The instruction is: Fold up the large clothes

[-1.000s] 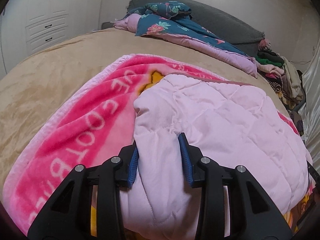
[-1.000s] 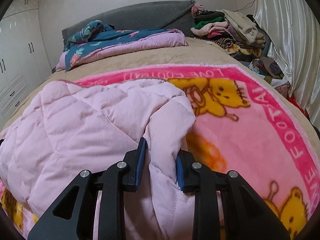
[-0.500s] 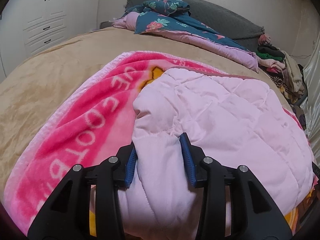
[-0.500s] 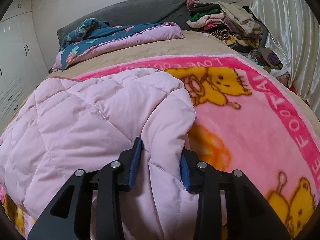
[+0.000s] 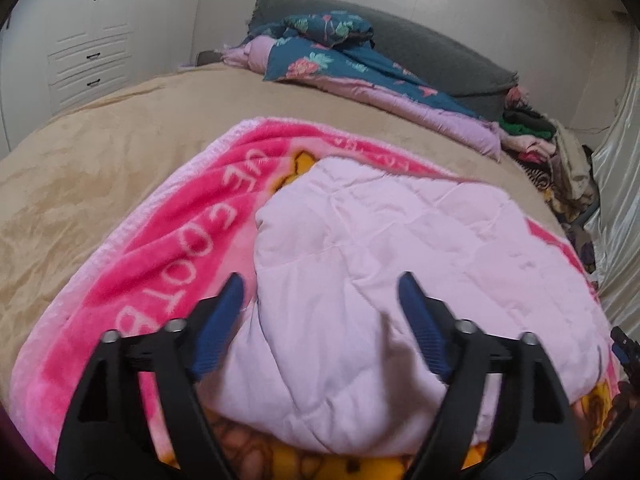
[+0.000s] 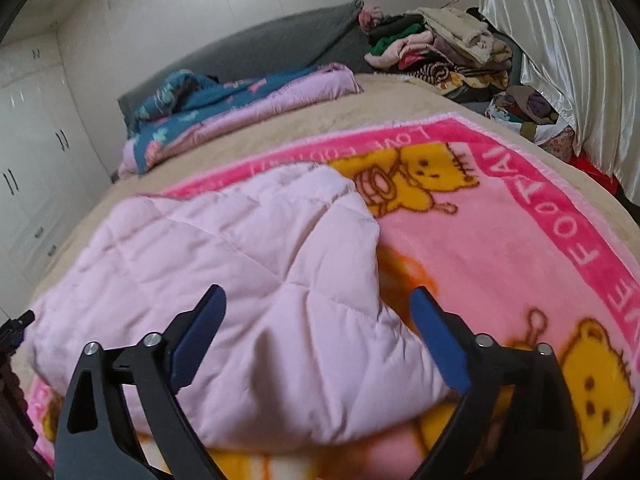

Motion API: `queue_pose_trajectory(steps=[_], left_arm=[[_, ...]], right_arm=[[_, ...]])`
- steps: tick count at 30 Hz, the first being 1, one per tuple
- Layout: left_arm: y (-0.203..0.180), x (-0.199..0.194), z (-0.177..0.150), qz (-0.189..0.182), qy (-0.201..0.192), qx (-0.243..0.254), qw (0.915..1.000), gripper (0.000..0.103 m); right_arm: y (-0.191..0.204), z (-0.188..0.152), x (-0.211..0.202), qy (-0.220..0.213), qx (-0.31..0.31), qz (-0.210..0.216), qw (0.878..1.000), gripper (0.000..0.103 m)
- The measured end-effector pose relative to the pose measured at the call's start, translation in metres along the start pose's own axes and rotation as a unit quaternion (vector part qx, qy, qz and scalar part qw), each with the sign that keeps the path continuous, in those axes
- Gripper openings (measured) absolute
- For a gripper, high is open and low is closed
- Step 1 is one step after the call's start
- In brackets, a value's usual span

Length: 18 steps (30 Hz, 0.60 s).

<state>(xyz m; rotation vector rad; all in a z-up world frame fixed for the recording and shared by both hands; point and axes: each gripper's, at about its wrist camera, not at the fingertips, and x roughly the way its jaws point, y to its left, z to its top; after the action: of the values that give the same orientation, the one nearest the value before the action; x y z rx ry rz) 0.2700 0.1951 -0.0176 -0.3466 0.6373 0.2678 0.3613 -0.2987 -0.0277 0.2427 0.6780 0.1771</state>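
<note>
Pale pink quilted padded garment [image 5: 400, 264] [image 6: 240, 264] laid folded on bright pink fleece blanket with yellow bear print [image 5: 160, 240] [image 6: 500, 248], spread over tan bed cover [image 5: 100, 148].

Left gripper [image 5: 320, 292] spread wide above garment's near left edge, nothing held.

Right gripper [image 6: 318, 304] likewise wide apart over near right corner, nothing gripped.

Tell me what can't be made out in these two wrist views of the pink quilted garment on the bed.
- Pale pink quilted garment, left wrist view: near hem blurred, partly behind the open left gripper; sleeves and collar not discernible.
- Same garment, right wrist view: near edge blurred, crossed by the open right gripper.
- Pink bear-print fleece blanket: lettering partly covered by the garment.
- Pile of mixed clothes: individual items too small.
</note>
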Motion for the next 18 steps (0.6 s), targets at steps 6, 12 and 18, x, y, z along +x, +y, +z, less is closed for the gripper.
queue_pose_trajectory(steps=[6, 12, 18], left_arm=[[0.001, -0.019, -0.007, -0.008, -0.001, -0.012, 0.9999, 0.094], [0.004, -0.022, -0.025, -0.009, 0.015, -0.016, 0.9997, 0.094], [0.003, -0.021, -0.042, -0.001, 0.033, -0.008, 0.9994, 0.094]], right_arm=[[-0.003, -0.011, -0.030, -0.008, 0.022, 0.020, 1.000, 0.099], [-0.005, -0.025, -0.045, -0.005, 0.032, 0.022, 0.999, 0.099], [-0.006, -0.042, -0.053, -0.001, 0.031, 0.017, 0.999, 0.099]])
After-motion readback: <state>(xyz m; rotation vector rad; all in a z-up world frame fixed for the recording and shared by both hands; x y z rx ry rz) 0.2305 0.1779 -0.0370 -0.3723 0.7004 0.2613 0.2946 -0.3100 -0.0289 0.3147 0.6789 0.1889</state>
